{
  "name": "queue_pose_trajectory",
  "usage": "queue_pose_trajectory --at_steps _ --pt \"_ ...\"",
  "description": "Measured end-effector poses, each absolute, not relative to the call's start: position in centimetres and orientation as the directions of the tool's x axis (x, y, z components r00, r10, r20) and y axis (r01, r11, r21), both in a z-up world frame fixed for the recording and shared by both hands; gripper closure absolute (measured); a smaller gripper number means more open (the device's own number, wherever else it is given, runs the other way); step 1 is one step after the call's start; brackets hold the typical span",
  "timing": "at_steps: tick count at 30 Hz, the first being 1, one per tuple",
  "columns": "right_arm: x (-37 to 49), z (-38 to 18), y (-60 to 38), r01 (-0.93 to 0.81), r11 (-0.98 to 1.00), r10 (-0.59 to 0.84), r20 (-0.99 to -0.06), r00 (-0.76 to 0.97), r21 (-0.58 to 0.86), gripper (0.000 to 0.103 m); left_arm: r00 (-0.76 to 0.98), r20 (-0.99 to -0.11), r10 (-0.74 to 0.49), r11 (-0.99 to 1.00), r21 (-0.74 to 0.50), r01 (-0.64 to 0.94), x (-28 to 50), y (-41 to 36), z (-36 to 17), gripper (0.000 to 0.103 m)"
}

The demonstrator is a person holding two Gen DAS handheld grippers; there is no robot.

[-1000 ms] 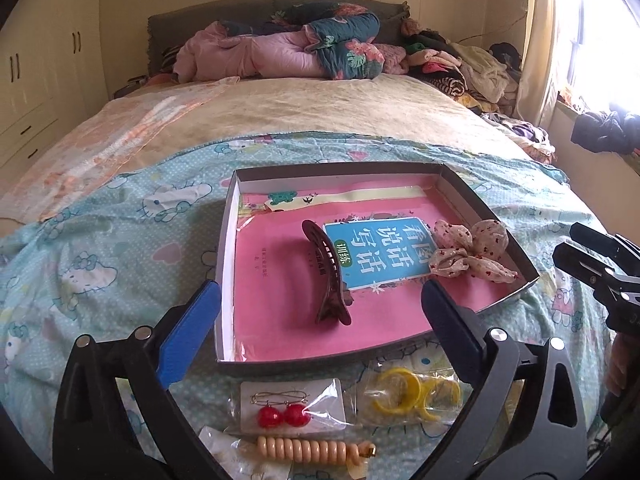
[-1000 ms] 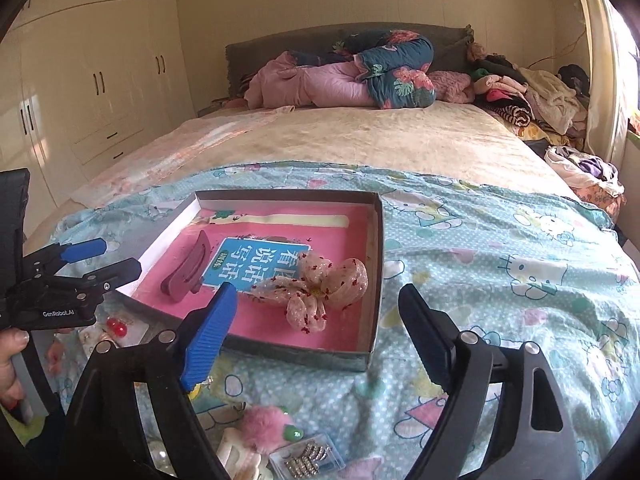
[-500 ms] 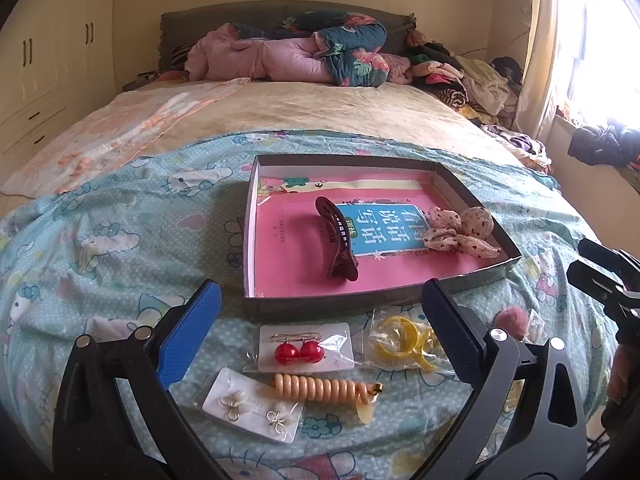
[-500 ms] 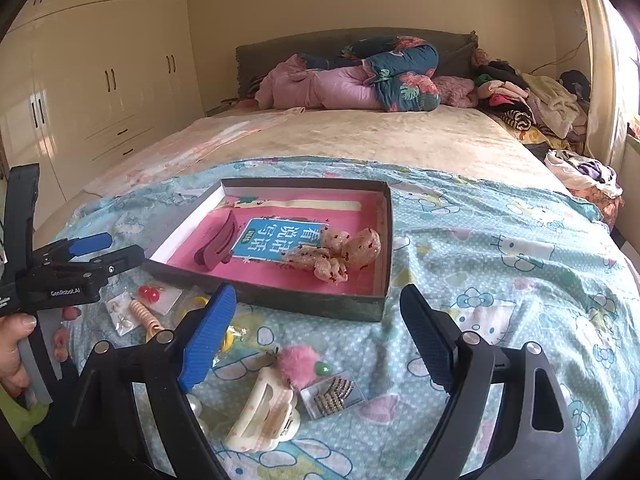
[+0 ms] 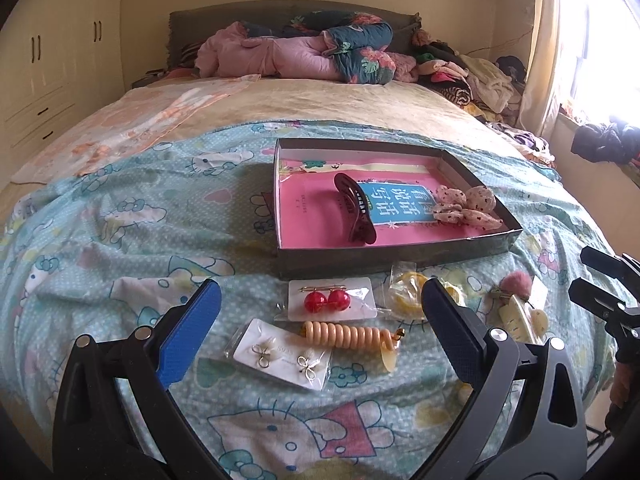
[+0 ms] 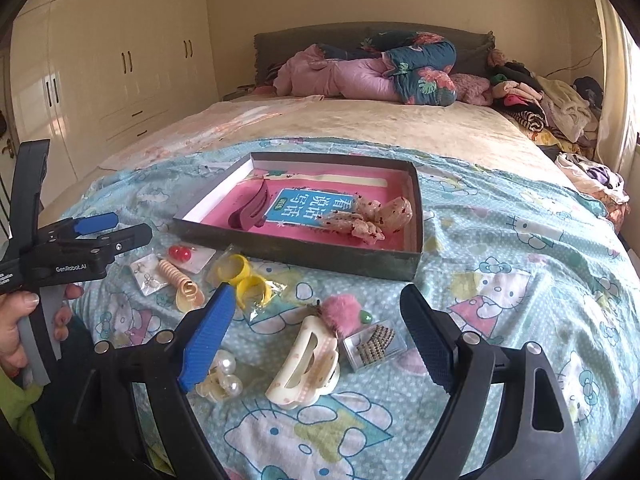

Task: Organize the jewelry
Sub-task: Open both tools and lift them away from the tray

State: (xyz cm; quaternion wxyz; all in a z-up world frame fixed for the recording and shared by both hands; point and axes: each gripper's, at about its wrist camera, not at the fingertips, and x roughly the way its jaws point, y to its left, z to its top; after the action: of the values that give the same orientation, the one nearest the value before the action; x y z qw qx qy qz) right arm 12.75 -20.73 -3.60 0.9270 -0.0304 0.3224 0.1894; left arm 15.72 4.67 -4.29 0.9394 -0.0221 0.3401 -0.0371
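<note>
- Bedroom with cream wardrobes on the left and a bright window on the right; a bed (image 5: 120,216) under a pale blue cartoon-cat sheet carries everything, with rolled quilts (image 5: 304,52) and heaped clothes at its far end.
- A shallow dark box (image 5: 400,258) lies near the middle of the bed, lined with a pink booklet bearing a blue label.
- Inside the box, a dark red hair claw clip (image 5: 356,216) lies left of the label and a spotted fabric bow (image 5: 464,208) lies at the right end.
- Just outside the box's near wall lie a card with red ball earrings (image 5: 326,300), a bag with yellow rings (image 5: 406,292), a cream spiral hair tie (image 5: 348,334) and, nearest, a card of small silver bow earrings (image 5: 284,356).
- Further right, seen from the right wrist view: a pink pompom clip (image 6: 342,312), a cream hair claw clip (image 6: 306,364), a small clear case of hairpins (image 6: 376,346) and a pearl hair piece (image 6: 224,376).
- The left claw (image 5: 320,332) stands wide above the earring cards and hair tie, holding nothing.
- The right claw (image 6: 316,340) stands wide above the cream clip and pompom, also holding nothing.
- A hand (image 6: 20,320) grips the left tool's handle at the left edge.
</note>
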Motion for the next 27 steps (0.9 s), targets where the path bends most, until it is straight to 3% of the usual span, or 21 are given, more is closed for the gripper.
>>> queue_pose_trajectory --at_steps 17,27 --pt "11.3 -5.7 -20.2 -0.357 0.930 0.322 -0.650 0.689 0.082 0.021 0.705 -0.706 -0.067 0.998 -0.039 0.055 14.0 6.2 -6.2 0.011" --pt "10.9 -7.0 -19.5 -0.358 0.928 0.329 -0.673 0.662 0.102 0.021 0.585 -0.807 -0.082 0.996 -0.080 0.029 16.2 7.3 -9.0 0.011"
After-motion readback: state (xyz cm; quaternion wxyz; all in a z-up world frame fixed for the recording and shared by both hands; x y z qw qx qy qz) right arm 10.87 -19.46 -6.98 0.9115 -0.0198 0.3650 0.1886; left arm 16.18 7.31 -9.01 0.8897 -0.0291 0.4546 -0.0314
